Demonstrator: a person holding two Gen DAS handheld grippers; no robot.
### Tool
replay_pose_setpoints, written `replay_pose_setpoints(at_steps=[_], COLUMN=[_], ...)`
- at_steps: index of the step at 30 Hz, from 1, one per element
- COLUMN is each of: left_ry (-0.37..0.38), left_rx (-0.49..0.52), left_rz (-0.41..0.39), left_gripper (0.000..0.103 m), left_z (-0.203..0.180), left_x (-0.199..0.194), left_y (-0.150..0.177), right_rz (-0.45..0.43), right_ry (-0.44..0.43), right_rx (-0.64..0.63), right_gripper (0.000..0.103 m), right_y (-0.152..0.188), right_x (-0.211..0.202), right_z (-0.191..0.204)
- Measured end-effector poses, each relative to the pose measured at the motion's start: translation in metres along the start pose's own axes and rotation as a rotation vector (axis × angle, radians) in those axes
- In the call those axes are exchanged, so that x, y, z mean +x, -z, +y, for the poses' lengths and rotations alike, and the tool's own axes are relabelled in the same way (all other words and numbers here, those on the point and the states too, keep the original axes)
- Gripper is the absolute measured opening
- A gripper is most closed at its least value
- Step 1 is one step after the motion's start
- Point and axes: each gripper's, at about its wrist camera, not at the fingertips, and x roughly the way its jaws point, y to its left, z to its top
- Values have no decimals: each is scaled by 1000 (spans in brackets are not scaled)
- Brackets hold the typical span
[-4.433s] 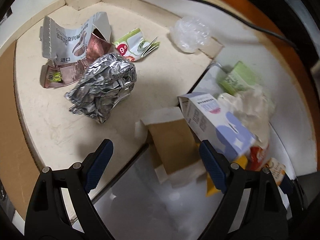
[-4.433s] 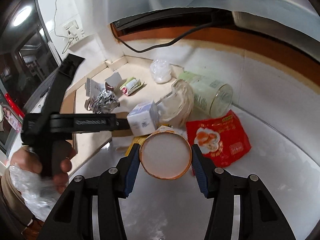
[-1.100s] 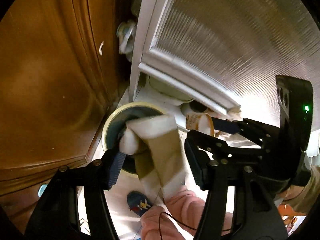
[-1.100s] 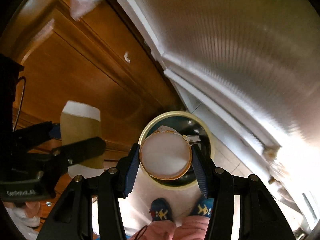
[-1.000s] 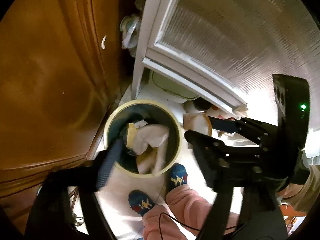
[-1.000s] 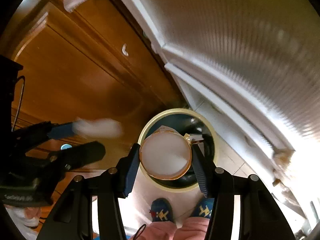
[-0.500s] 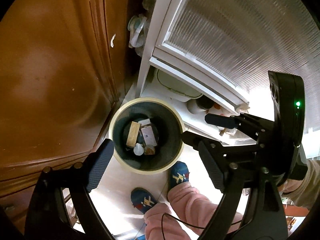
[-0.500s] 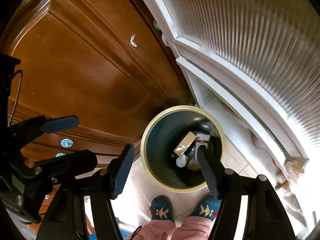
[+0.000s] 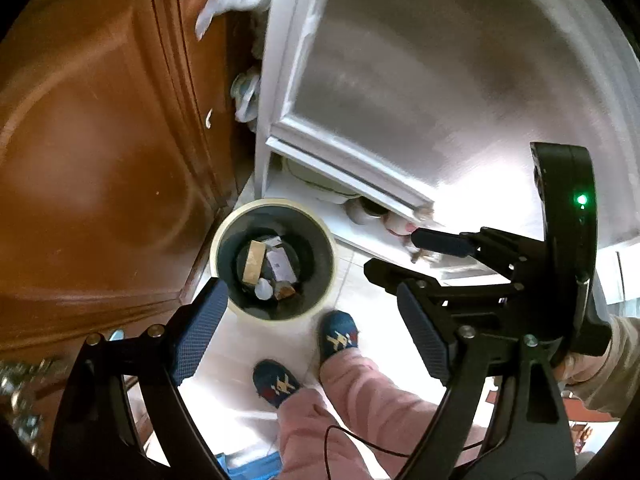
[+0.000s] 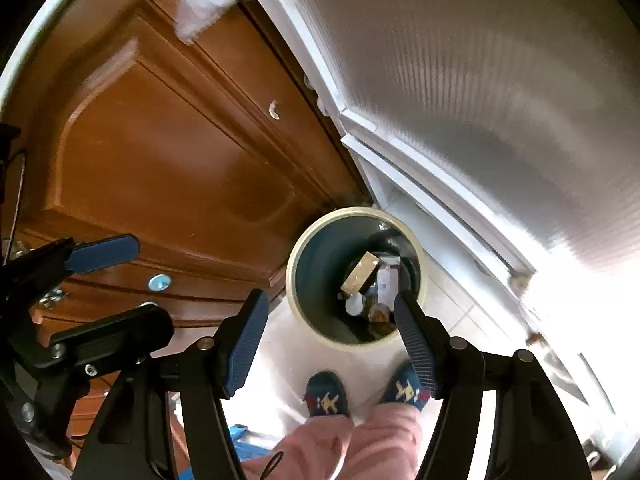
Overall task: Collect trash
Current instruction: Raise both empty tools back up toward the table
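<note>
Both the left gripper (image 9: pixel 308 328) and right gripper (image 10: pixel 328 344) gape empty above the trash bin (image 9: pixel 273 258), trash (image 9: pixel 266 268) at its bottom, slippers (image 9: pixel 338 334) at six o'clock.

Both wrist cameras look steeply down from well above the floor. Each sees the round bin (image 9: pixel 274 260) (image 10: pixel 354 276), the wooden cabinet door (image 9: pixel 100 160) (image 10: pixel 160 160), the person's slippers and the opposite tool.

One trash bin (image 9: pixel 326 280), two slippers (image 9: pixel 338 334), two claws (image 9: pixel 308 328).
</note>
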Motion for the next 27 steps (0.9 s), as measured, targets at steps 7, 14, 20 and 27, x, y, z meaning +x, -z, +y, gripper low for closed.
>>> replay_pose_setpoints(at_steps=[7,14,20,27], left_ry=[25,39,42,72], left_rx=[34,133,204,257], left_rz=[-53,-151,-247,-363], left_gripper=[84,84,84,84], left_z=[-33,-61,-76,-98], left_x=[-87,-177,-240,-297], left_y=[4,-2,-17,-46], right_rz=[-41,-137,-225,-372], right_ry=[8,8,28,108], right_rx=[-14,-44,-94,-138], right_gripper=[67,67,66,66], right_y=[12,15,11,0], right_x=[-82,-181,-257,-337], right_z=[21,53,79,102])
